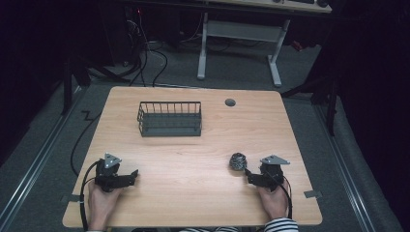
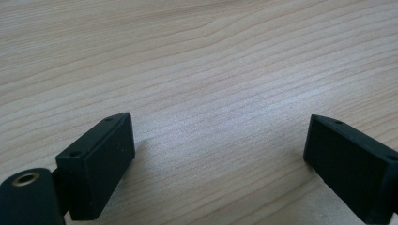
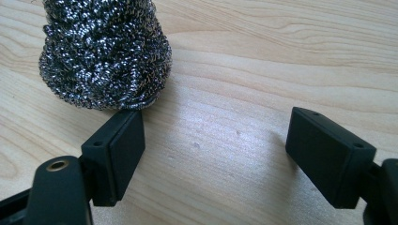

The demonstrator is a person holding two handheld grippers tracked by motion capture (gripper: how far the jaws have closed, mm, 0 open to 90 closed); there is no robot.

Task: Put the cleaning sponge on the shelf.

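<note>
A steel-wool scouring ball (image 1: pixel 237 161) (image 3: pixel 105 51) rests on the wooden table near its front right. My right gripper (image 1: pixel 250 177) (image 3: pixel 216 154) lies just in front of it, open; the ball sits beyond the left jaw's tip and nothing is between the jaws. A black wire basket (image 1: pixel 170 119) stands empty at the table's middle back. My left gripper (image 1: pixel 129 177) (image 2: pixel 218 161) rests at the front left, open, with bare wood between its jaws. A hand holds each gripper from the table's near edge.
A round grey cable hole (image 1: pixel 230 102) sits in the table (image 1: pixel 183 193) behind the basket to the right. Cables trail off the left edge to the floor. A white desk frame (image 1: pixel 239 43) stands beyond the table.
</note>
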